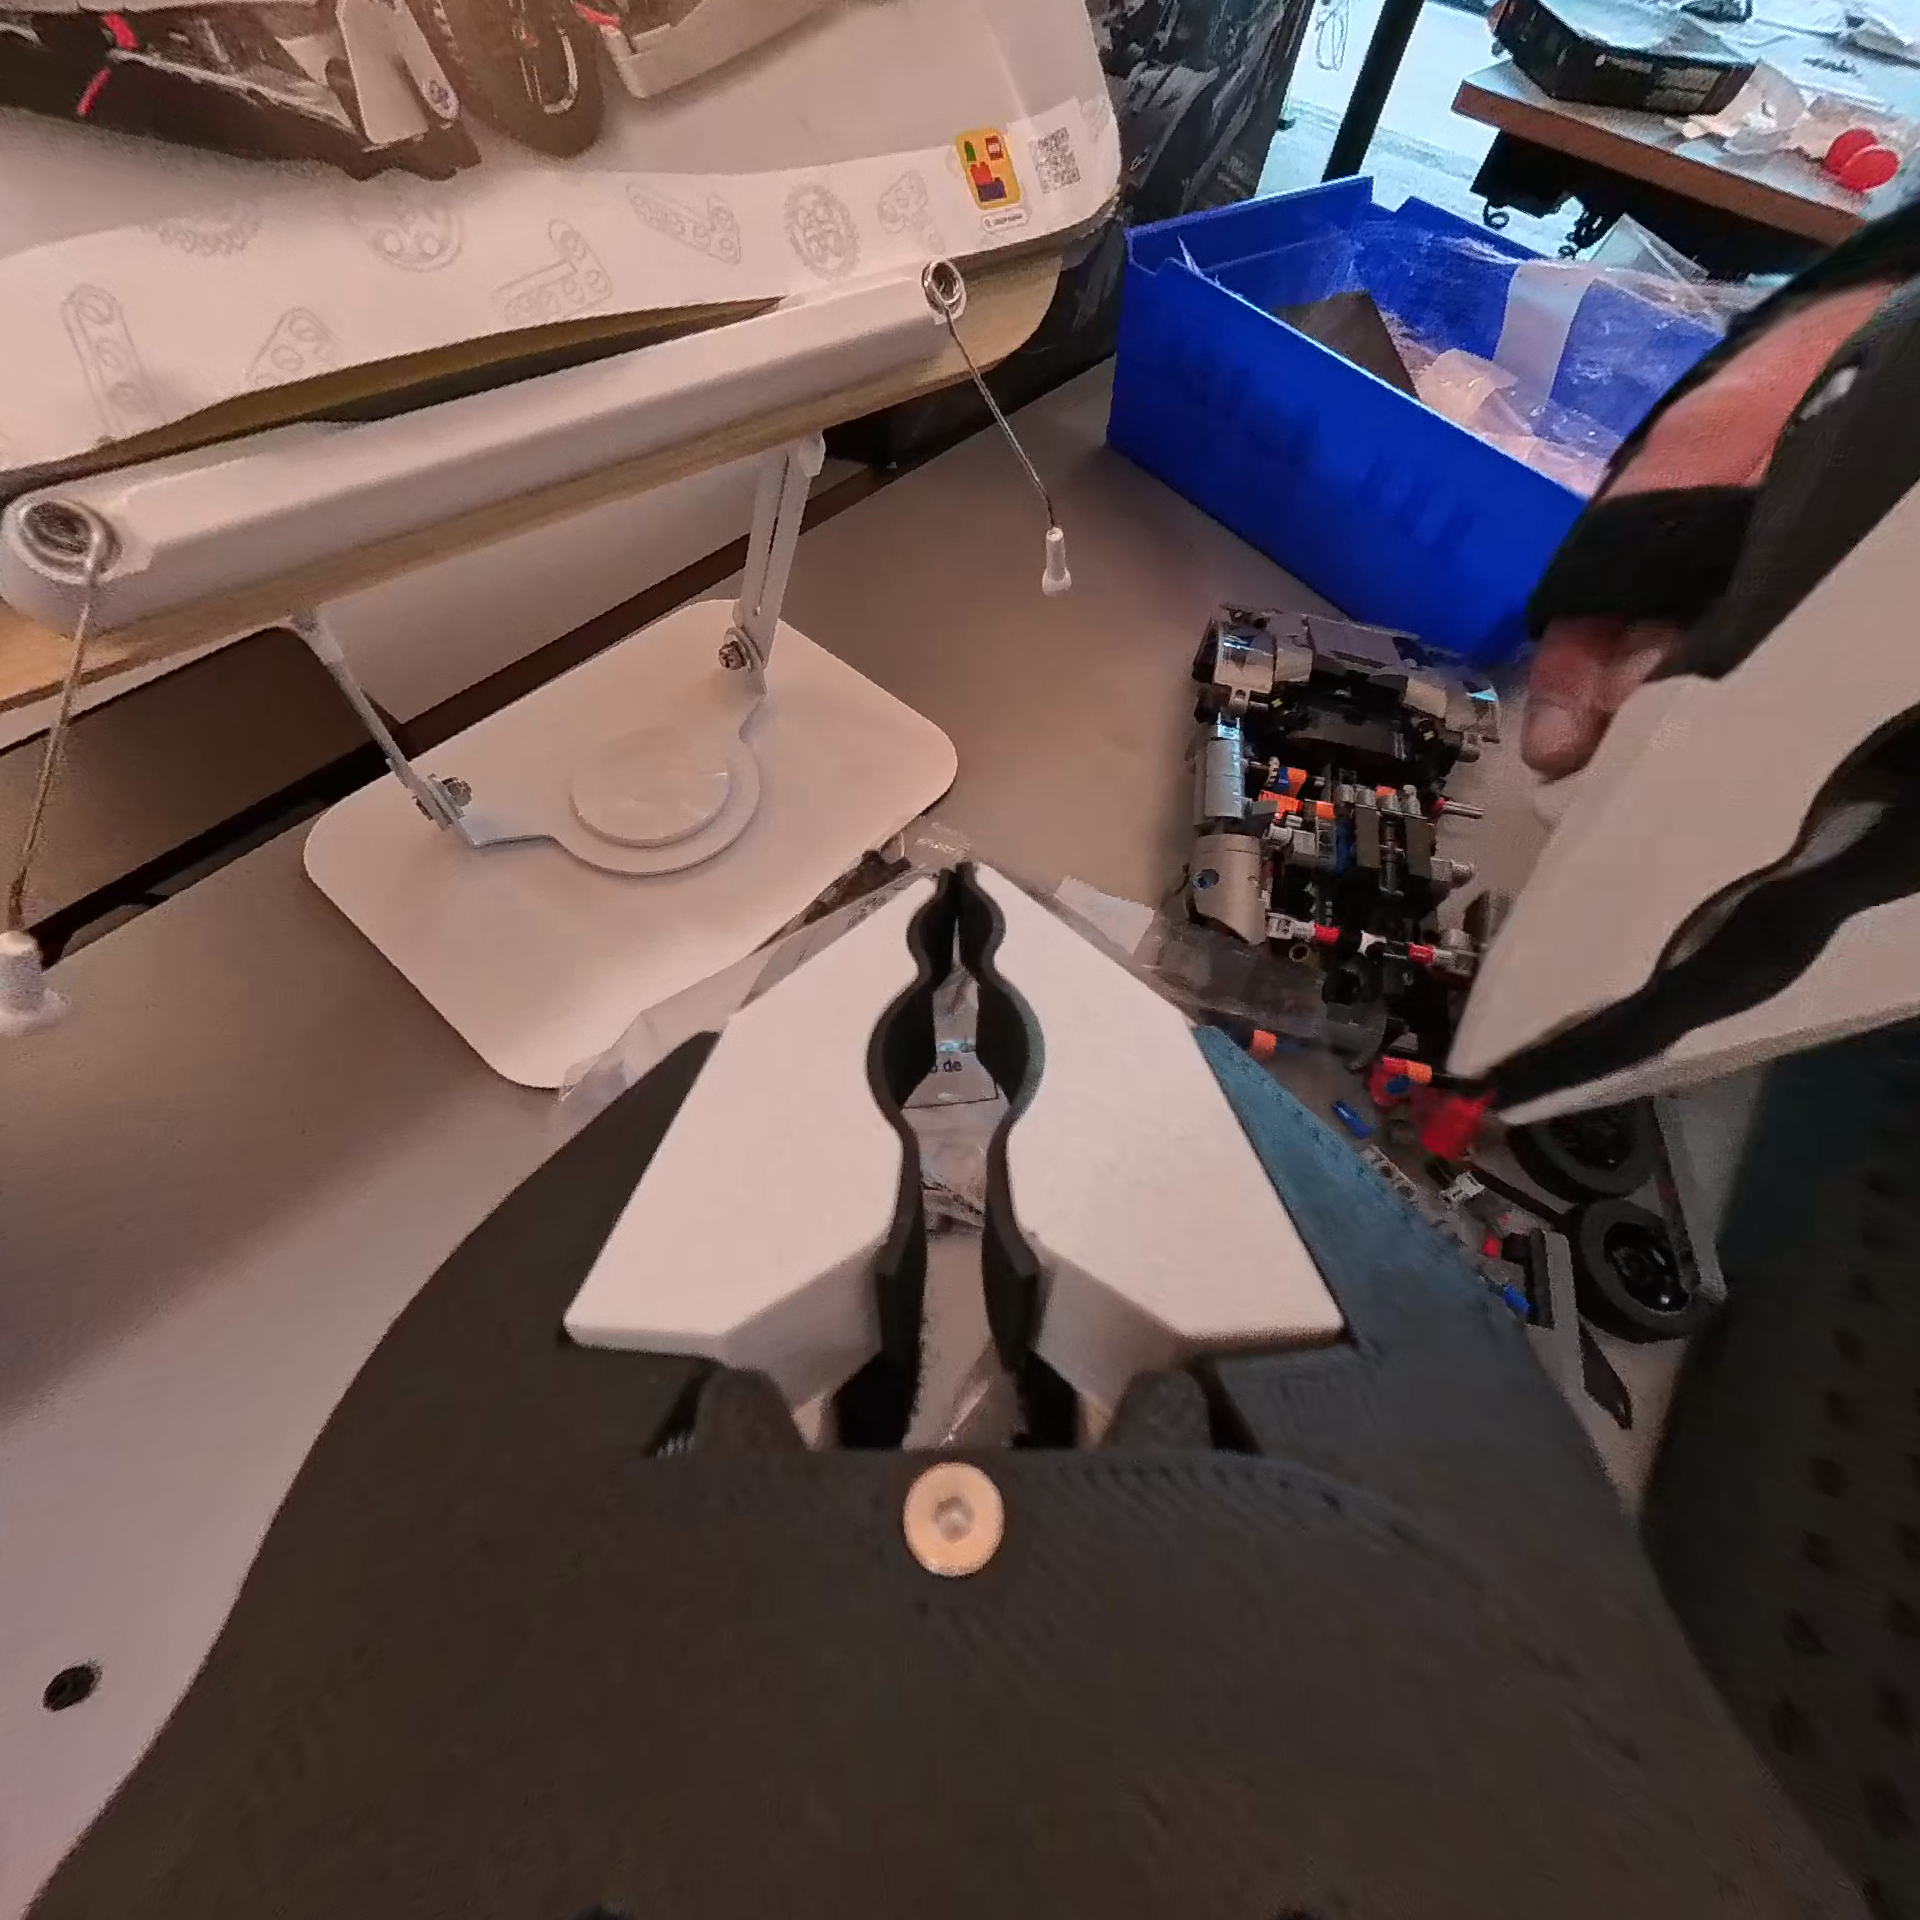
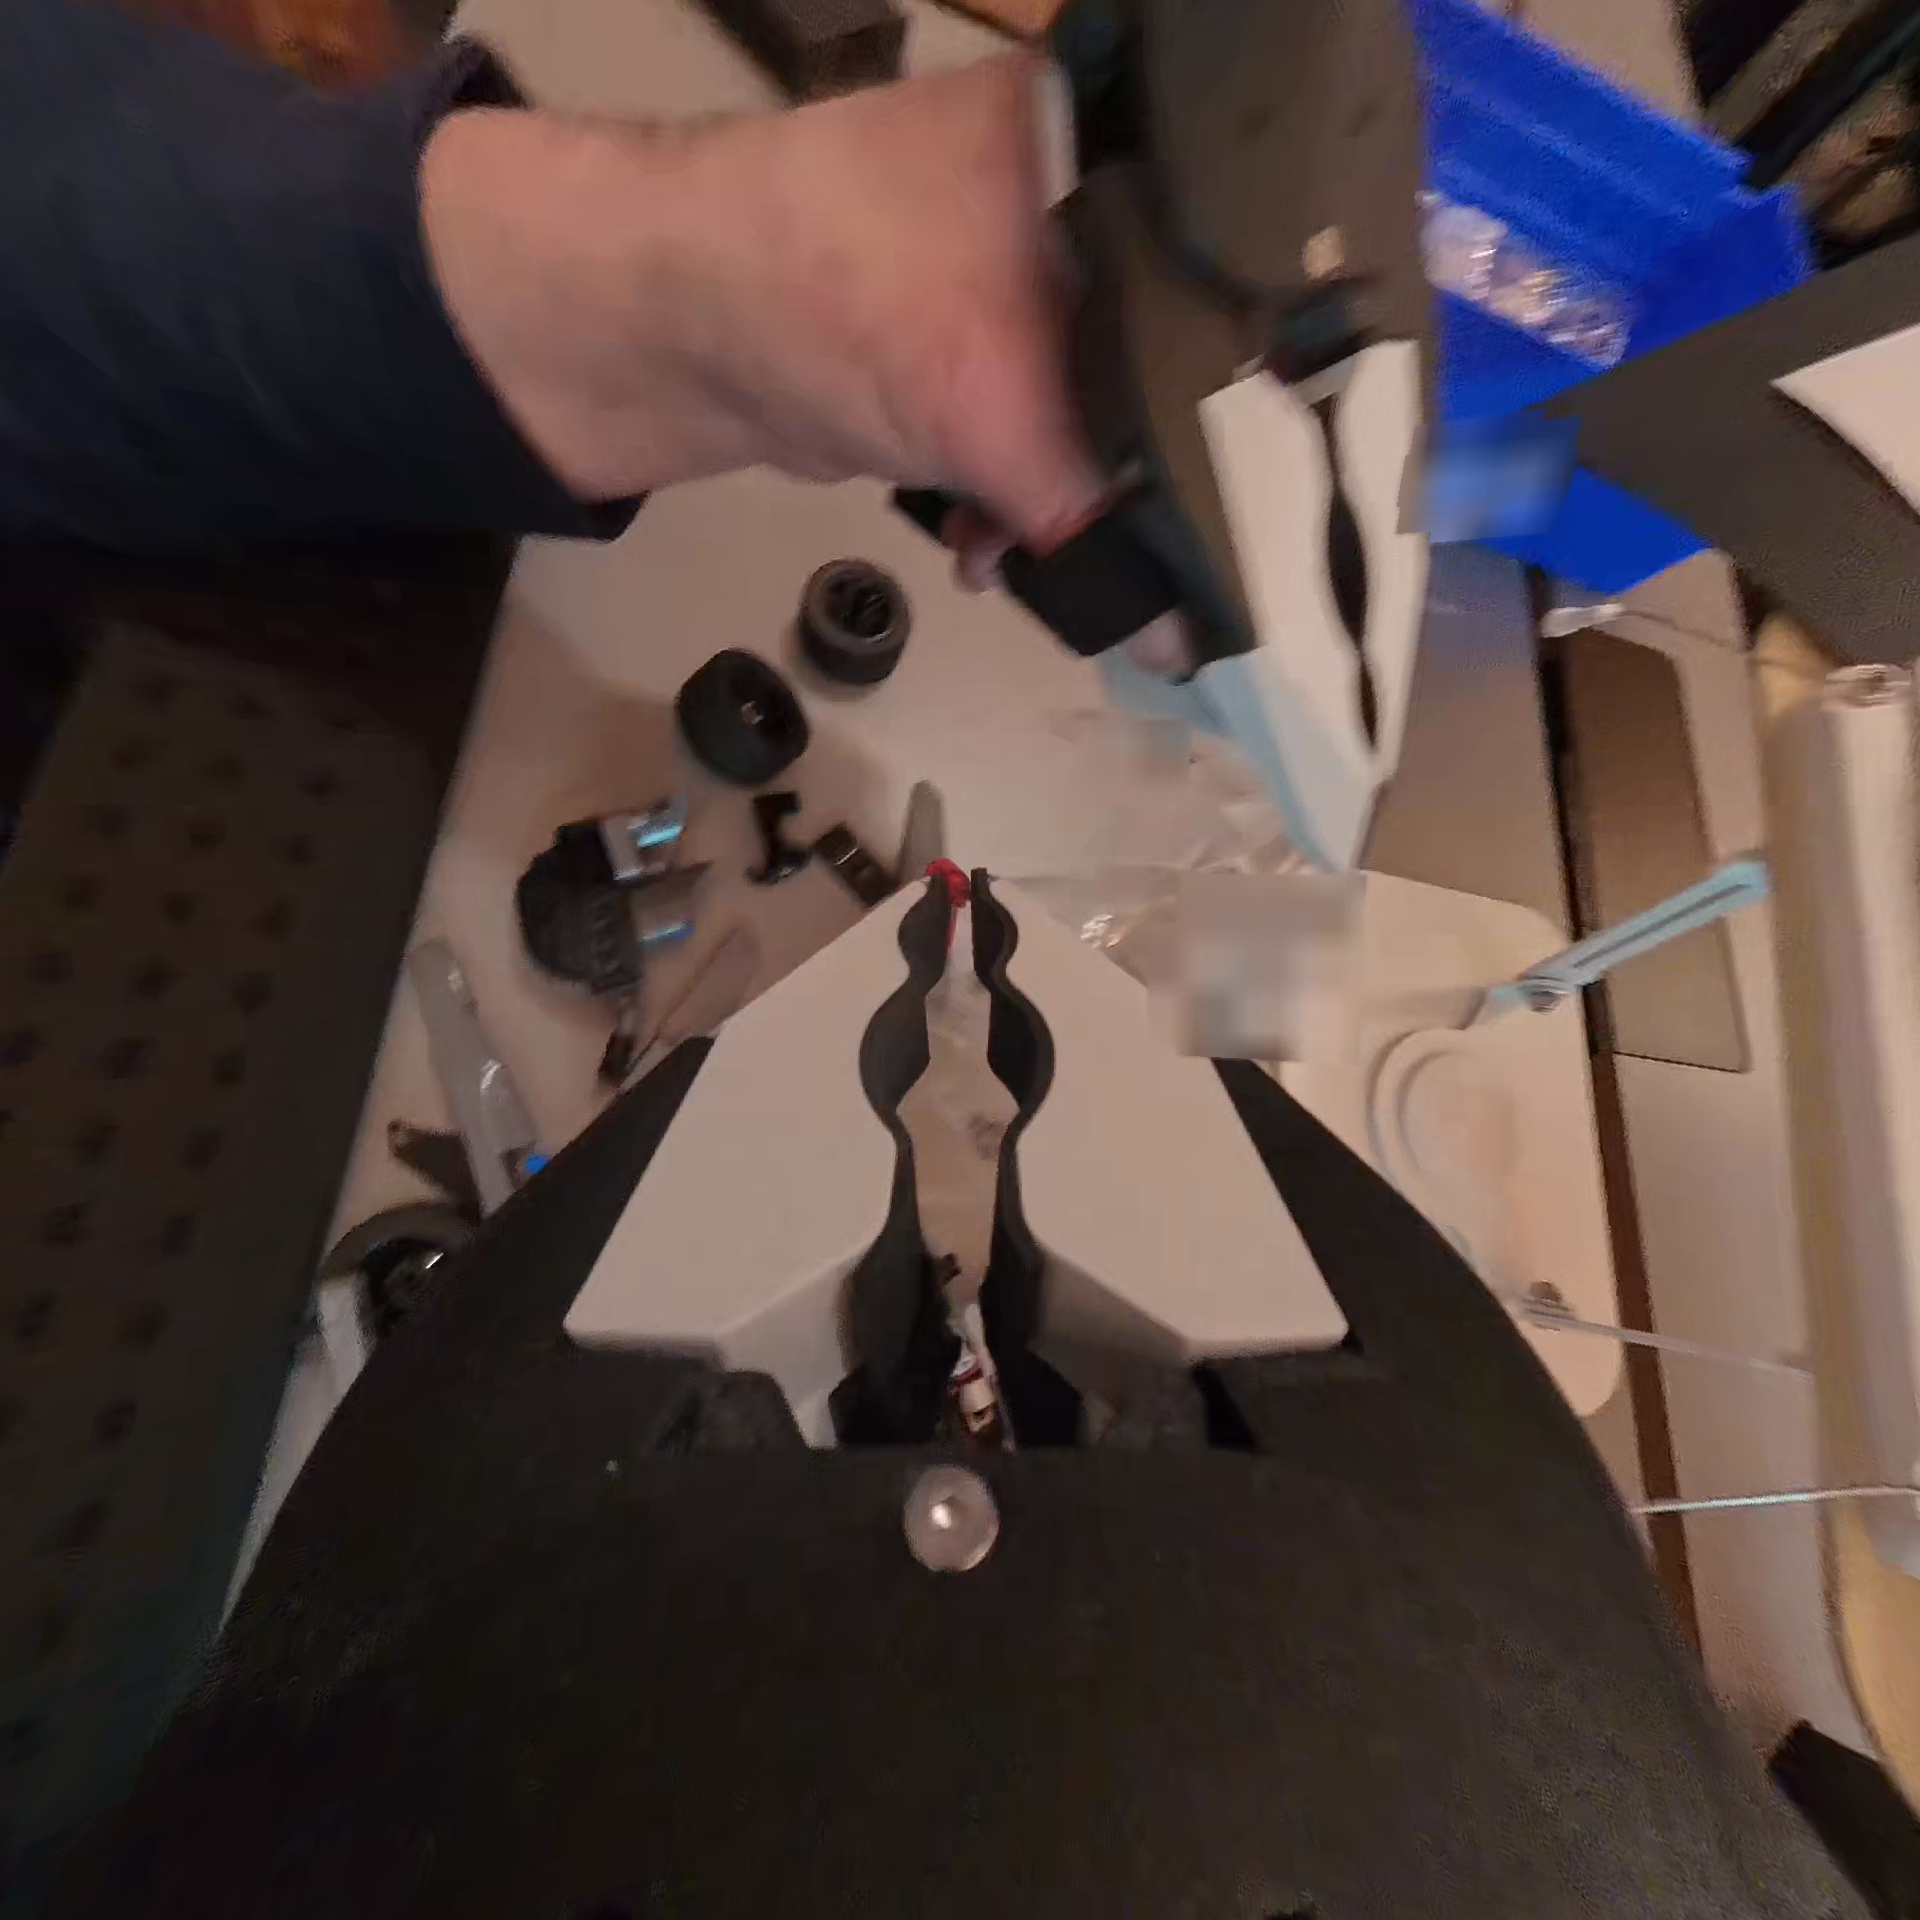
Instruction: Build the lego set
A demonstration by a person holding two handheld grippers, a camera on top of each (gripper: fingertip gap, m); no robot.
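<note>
My left gripper (image 1: 958, 883) is shut, and its tips seem pinched on a clear plastic bag (image 1: 1101, 914) that lies under it. In the right wrist view the left gripper (image 2: 1371, 764) is held by a hand (image 2: 748, 301) at the upper right, with the bag (image 2: 1236, 831) crumpled below its tips. My right gripper (image 2: 961, 888) is shut on a small red lego piece (image 2: 943, 881). In the left wrist view the right gripper (image 1: 1460, 1091) holds the red piece (image 1: 1455, 1120) low over loose parts. The half-built grey and black lego model (image 1: 1340, 810) lies just beyond.
A white book stand (image 1: 623, 831) with the instruction book (image 1: 520, 239) fills the left. A blue bin (image 1: 1351, 457) with plastic bags stands behind the model. Black wheels (image 2: 743, 717) (image 1: 1631, 1257) and small loose parts (image 2: 592, 904) lie on the grey table.
</note>
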